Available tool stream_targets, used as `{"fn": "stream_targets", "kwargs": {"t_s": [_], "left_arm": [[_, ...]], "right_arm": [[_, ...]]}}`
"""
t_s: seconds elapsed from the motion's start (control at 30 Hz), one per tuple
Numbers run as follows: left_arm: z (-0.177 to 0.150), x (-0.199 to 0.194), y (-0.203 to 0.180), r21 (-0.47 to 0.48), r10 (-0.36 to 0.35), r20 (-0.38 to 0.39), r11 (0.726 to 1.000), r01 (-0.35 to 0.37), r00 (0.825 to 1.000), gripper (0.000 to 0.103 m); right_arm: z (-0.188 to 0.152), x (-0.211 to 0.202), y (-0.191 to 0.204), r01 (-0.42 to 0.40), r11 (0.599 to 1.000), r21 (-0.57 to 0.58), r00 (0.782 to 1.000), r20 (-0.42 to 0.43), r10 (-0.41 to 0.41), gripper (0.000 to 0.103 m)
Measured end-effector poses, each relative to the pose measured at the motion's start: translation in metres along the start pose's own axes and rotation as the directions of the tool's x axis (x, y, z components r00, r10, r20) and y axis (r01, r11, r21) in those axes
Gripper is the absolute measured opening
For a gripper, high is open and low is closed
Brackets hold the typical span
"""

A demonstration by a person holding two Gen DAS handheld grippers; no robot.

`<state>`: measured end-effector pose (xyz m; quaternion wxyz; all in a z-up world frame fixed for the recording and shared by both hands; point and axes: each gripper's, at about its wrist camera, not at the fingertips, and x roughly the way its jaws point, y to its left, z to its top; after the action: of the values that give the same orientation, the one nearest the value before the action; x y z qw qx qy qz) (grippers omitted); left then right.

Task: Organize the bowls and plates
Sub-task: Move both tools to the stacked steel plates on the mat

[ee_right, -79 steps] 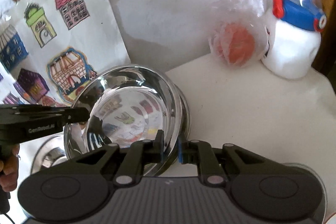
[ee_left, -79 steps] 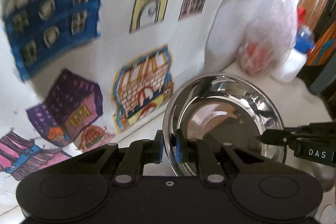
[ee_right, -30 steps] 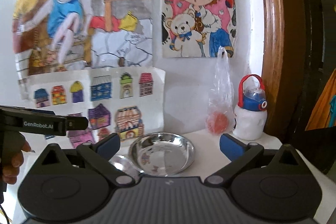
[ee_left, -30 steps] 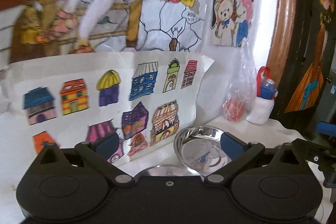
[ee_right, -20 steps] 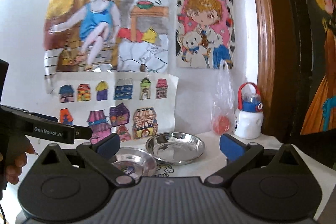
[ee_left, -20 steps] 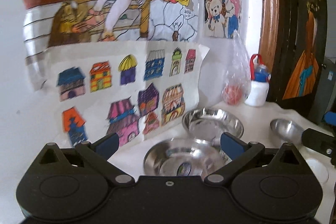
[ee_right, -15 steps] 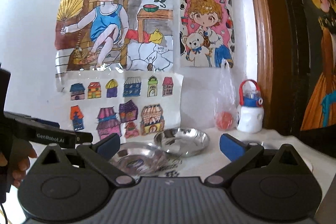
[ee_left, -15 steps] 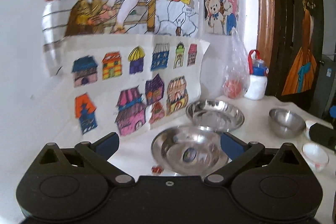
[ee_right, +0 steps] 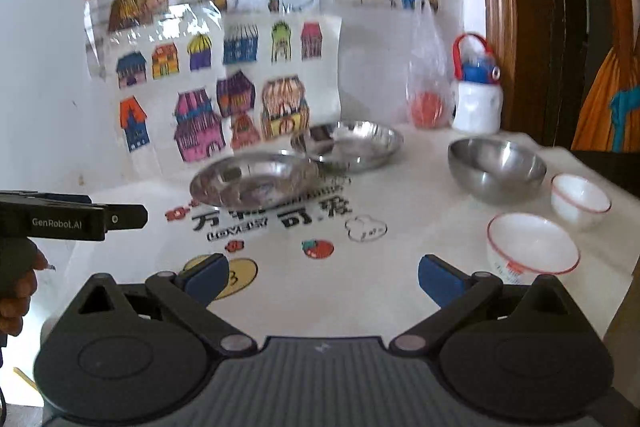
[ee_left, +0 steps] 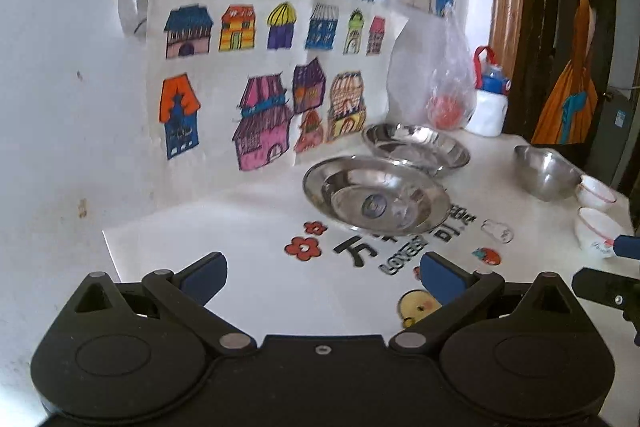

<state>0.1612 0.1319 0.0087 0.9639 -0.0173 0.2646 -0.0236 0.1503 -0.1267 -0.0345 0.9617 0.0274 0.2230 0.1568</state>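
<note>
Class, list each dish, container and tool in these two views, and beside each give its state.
Near steel plate: upright, empty.
Far steel plate: upright, empty.
Steel bowl: upright, empty.
Two white bowls: upright, apart.
Bottle: standing, capped.
Plastic bag: holds something orange.
Left tool: open.
Right tool: open.

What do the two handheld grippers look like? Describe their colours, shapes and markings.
Both are black plastic. The left gripper and right gripper each have two rounded lobes, angled linkage arms with silver pivot pins, and blue pads on the fingers. The left one's side reads "GenRobot.AI" in white.
</note>
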Motion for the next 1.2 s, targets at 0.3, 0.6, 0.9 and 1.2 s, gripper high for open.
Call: {"fn": "stream_targets", "kwargs": {"t_s": [0.3,0.6,0.9,1.2], "left_arm": [[0.004,0.033,0.014,-0.007,-0.011,-0.055,1.000,0.011,0.998,0.102],[0.022,0.059,0.024,-0.026,-0.028,-0.041,0.999,0.027,0.999,0.102],[0.041,0.092,0.027,-0.065,-0.040,-0.046,0.997,0.037,0.998,0.102],[0.050,0.117,0.026,-0.094,-0.037,-0.044,0.995,0.033,0.998,0.102]], "right_arm": [[0.007,0.035,-0.009,-0.058,0.996,0.072,0.992,-0.106,0.066,0.103],[0.035,0.063,-0.011,-0.063,0.992,0.108,0.990,-0.118,0.075,0.103],[0.061,0.113,-0.013,-0.086,0.972,0.217,0.980,-0.160,0.122,0.103],[0.068,0.144,-0.015,-0.080,0.963,0.259,0.982,-0.146,0.121,0.096]]}}
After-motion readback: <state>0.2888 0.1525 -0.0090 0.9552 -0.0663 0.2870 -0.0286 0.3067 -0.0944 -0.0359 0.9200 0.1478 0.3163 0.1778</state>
